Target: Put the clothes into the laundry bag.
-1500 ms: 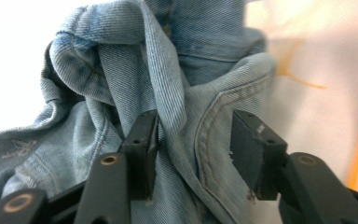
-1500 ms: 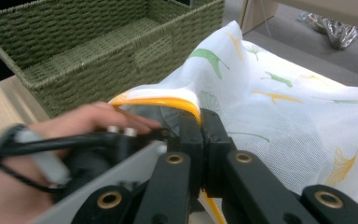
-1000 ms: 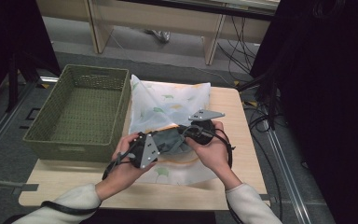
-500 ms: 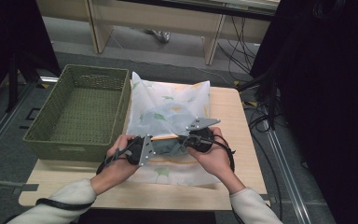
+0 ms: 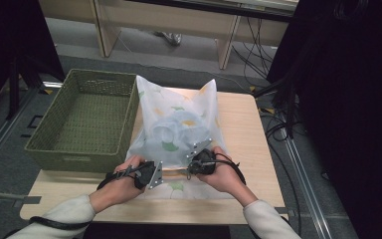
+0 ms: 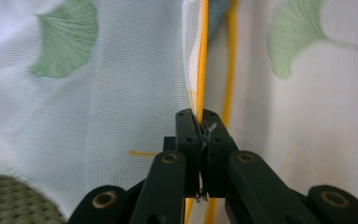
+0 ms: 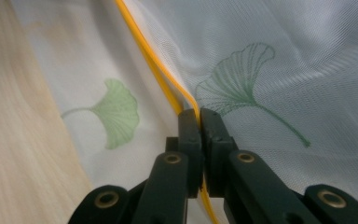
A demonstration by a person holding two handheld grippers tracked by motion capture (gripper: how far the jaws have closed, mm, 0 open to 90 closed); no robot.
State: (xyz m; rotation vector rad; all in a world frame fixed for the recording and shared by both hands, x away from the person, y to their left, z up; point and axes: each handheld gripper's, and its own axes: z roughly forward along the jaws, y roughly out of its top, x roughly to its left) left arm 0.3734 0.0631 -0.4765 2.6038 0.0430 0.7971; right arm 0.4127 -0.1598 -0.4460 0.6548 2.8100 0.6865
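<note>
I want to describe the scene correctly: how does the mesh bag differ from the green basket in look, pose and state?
The mesh bag is white, see-through netting with green leaf prints and a yellow edge; the green basket is stiff woven wicker. The bag lies slumped with pale things inside; the basket stands upright and empty. The left claw and right claw pinch the bag's yellow edge; the basket is untouched. Both rest on the wooden table.

Even indoor light; dark surroundings; close views perhaps slightly soft.

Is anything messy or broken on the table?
Nothing looks broken or spilled. The mesh bag lies on the table, though its left side drapes over the green basket's rim.
</note>
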